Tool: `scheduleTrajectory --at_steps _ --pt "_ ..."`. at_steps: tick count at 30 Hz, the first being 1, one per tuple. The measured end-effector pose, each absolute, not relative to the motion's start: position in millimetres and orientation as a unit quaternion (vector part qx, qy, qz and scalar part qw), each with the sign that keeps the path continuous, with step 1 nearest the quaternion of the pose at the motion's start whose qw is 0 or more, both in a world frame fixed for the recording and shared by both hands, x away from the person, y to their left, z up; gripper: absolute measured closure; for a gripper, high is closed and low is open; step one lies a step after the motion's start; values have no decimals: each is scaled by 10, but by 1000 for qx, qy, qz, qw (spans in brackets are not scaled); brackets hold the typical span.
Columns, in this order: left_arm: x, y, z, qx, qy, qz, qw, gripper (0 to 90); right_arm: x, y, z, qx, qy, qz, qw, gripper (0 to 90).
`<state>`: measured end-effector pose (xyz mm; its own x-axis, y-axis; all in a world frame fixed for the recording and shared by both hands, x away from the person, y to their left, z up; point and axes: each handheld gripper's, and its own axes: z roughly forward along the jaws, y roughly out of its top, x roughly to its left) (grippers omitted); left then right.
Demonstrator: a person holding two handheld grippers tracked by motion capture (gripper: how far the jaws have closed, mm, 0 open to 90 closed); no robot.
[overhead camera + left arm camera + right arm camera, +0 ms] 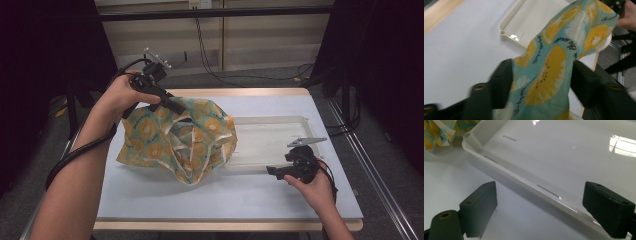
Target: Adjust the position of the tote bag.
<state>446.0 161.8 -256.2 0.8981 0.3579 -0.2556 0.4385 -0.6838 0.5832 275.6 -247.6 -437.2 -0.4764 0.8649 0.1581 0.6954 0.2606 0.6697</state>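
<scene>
In the high view the left gripper (175, 106) sits in the upper left of the frame, held in the left hand (120, 95) above the table (150, 200), its tip at the top edge of the cloth (180, 140). The cloth, teal with yellow fruit slices, hangs from there in a bunched heap left of centre, its lower folds resting on the table and its right side lying over the left end of the tray (270, 140). In the left gripper view the cloth (549, 72) runs up between the two black jaws, which stand parted; whether the pads press on it I cannot tell. The right gripper (272, 171) is at the lower right, in the right hand (315, 187), just beside the tray's near rim. In the right gripper view its jaws are spread wide with nothing between them, the tray (564, 157) ahead and a corner of the cloth (439, 132) at the upper left.
</scene>
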Motion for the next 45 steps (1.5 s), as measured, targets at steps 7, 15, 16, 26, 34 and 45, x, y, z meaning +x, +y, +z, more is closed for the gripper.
scheduleTrajectory --at_steps 7,15,16,26,34,45 --pt "4331 1712 -2461 913 234 -14 333 231 2770 -2477 -4324 496 783 356 119 128" --pt "4264 1872 -2445 910 240 1 339 226 2816 -2408 -4250 469 792 374 116 165" --pt "4251 1895 -2447 908 245 2 341 226 2831 -2402 -4238 461 795 376 119 177" --pt "4118 2078 -2468 897 277 16 345 217 2932 -2222 -4003 428 802 398 124 198" --pt "4101 2193 -2496 896 283 28 341 214 3015 -2049 -3982 406 818 392 107 188" --pt "4060 2279 -2486 899 284 32 332 225 3073 -1916 -3800 388 824 402 96 187"
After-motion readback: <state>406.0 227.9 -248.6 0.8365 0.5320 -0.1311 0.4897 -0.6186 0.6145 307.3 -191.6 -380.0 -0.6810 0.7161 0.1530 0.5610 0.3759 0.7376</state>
